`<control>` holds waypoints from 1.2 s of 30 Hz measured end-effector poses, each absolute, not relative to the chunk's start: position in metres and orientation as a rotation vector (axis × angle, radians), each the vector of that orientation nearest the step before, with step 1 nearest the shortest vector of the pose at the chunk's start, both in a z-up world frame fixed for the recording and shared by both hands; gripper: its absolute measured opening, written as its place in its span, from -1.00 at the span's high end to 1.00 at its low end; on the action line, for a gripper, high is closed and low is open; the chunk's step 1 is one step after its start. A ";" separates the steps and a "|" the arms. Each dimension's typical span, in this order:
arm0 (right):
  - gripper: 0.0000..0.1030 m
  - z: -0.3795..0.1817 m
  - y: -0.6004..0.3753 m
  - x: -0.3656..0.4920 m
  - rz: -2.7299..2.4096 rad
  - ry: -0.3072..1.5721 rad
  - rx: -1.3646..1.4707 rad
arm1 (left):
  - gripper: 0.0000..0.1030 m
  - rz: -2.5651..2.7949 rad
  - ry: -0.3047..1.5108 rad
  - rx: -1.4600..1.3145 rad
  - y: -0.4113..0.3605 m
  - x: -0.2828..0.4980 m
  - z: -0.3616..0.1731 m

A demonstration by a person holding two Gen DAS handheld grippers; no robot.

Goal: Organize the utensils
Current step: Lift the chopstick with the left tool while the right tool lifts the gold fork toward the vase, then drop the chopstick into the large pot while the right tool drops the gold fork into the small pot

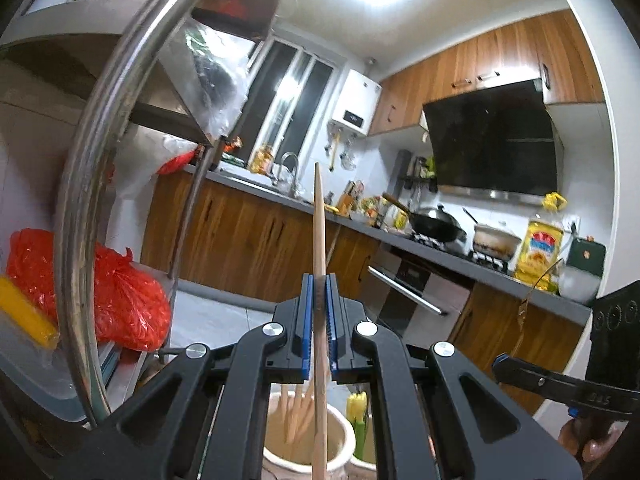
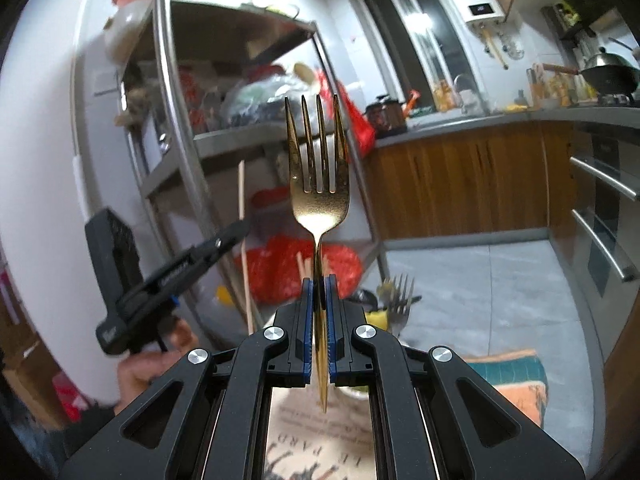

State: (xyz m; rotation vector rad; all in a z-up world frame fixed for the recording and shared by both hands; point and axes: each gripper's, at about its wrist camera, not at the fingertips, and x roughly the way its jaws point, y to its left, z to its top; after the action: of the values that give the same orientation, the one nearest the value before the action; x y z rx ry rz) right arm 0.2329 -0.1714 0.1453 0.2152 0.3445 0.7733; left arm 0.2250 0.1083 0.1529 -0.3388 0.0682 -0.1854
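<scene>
Gold fork [image 2: 319, 184], pale wooden chopstick [image 1: 319, 216], blue-padded black tongs [image 1: 319, 280], red bags [image 1: 116, 300]

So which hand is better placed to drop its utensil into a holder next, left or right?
Probably left. The left gripper is shut on a wooden chopstick directly above the cream jar already holding chopsticks. The right gripper clamps a gold fork, with no holder clearly beneath it.

Wooden chopstick [image 1: 319, 216] upright; gold fork [image 2: 319, 184] tines-up.
</scene>
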 end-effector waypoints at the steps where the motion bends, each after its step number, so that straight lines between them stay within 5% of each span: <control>1: 0.87 0.146 -0.172 0.234 0.768 0.335 0.225 | 0.88 -0.178 0.058 -0.341 0.108 0.225 0.152; 13: 0.87 0.143 -0.174 0.246 0.650 0.265 0.253 | 0.88 -0.103 -0.026 -0.370 0.110 0.237 0.140; 36: 0.87 0.080 -0.128 0.278 0.587 0.471 0.053 | 0.88 -0.065 0.224 -0.184 0.068 0.253 0.097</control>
State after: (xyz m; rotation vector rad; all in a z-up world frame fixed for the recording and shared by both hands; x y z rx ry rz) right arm 0.2782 -0.1282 0.0795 0.0526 0.4709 0.5869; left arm 0.2529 0.0684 0.0966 -0.1839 0.2243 -0.0649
